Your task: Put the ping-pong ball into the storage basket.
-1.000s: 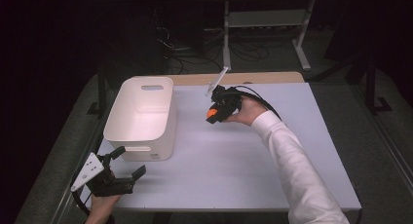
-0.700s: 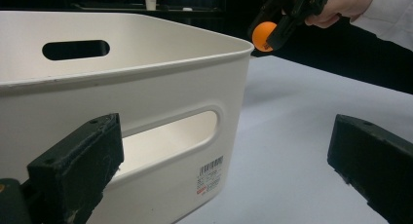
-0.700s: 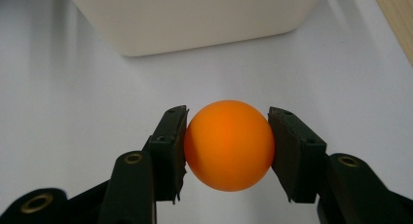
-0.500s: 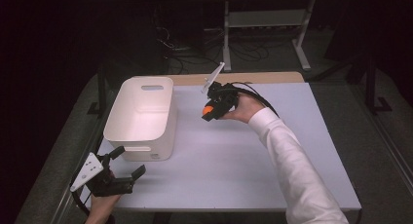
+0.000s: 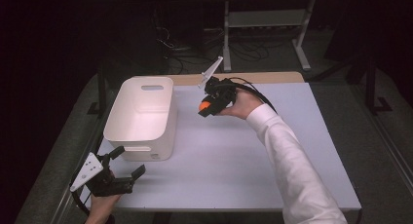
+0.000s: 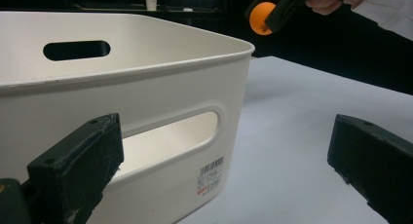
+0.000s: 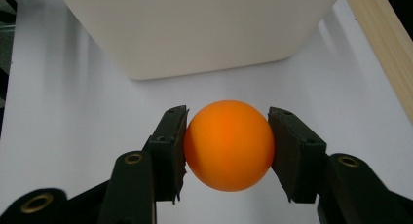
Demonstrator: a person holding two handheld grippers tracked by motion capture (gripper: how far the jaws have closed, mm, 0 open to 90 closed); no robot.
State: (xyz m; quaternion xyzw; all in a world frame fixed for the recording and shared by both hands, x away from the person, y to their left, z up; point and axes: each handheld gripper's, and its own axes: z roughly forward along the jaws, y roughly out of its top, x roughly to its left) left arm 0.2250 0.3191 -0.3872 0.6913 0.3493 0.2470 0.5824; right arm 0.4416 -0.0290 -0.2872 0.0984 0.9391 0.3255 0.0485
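down at the near edge the left gripper [image 5: 119, 170] sits on the table [image 5: 234, 175], jaws spread wide with nothing between them, parked just beside the near end wall of the white bin [image 5: 141, 112] (its own view looks straight at the slot handle and a little barcode sticker on that wall). moving out across the table, the right gripper [image 5: 207, 106] is up in the air, off the surface, and it's got the orange ball [image 7: 229, 145] pinched cleanly between both pads, one on each side, a snug hold by the look of it. the ball hangs to the right of the bin, near its far end, not over the rim. beyond it runs the wooden strip [image 5: 234, 78] at the table's far edge, then a metal stand in the dark. so, the pick-up looks done and the ball is lifted; what's left, as i read it, is to carry it sideways over the bin's rim and let it go inside. the bin interior looks bare so far.
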